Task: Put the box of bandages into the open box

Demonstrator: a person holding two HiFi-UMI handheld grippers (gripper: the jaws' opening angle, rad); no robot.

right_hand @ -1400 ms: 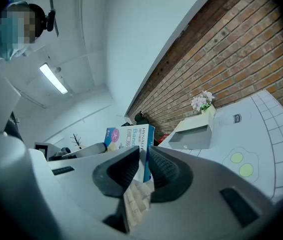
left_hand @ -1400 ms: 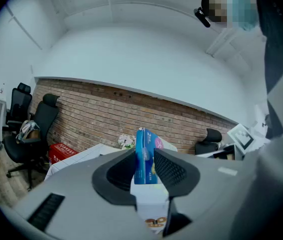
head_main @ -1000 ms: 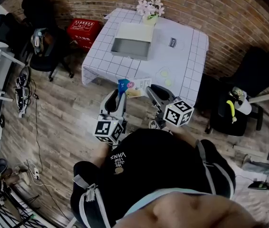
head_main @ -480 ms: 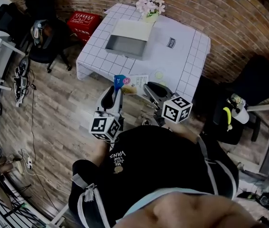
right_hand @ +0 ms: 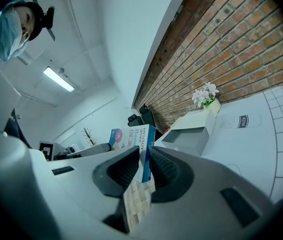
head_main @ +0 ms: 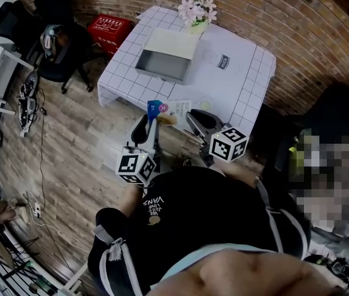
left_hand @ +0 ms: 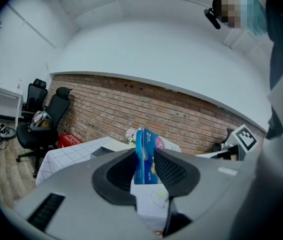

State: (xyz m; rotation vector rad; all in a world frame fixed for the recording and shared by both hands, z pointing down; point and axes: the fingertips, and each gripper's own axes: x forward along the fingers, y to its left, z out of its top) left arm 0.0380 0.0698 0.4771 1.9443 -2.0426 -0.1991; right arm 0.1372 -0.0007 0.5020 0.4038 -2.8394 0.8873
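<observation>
The box of bandages (head_main: 162,107), blue at one end and white at the other, hangs in the air in front of the table (head_main: 248,85). My left gripper (head_main: 151,117) is shut on its blue end (left_hand: 145,156). My right gripper (head_main: 187,117) is shut on the other end (right_hand: 145,143). The open box (head_main: 165,57), white with a grey inside and its lid folded back, sits on the far left part of the table, well beyond both grippers. It also shows as the open box (right_hand: 189,129) in the right gripper view.
A vase of pale flowers (head_main: 194,11) stands behind the open box. A small "milk" label (head_main: 224,58) lies on the checked cloth. A red crate (head_main: 110,26) and black office chairs (head_main: 54,48) stand left of the table, with a brick wall behind it.
Both grippers keep their hold on the box of bandages. The head view has shifted slightly, so the table sits a little differently in the picture.
</observation>
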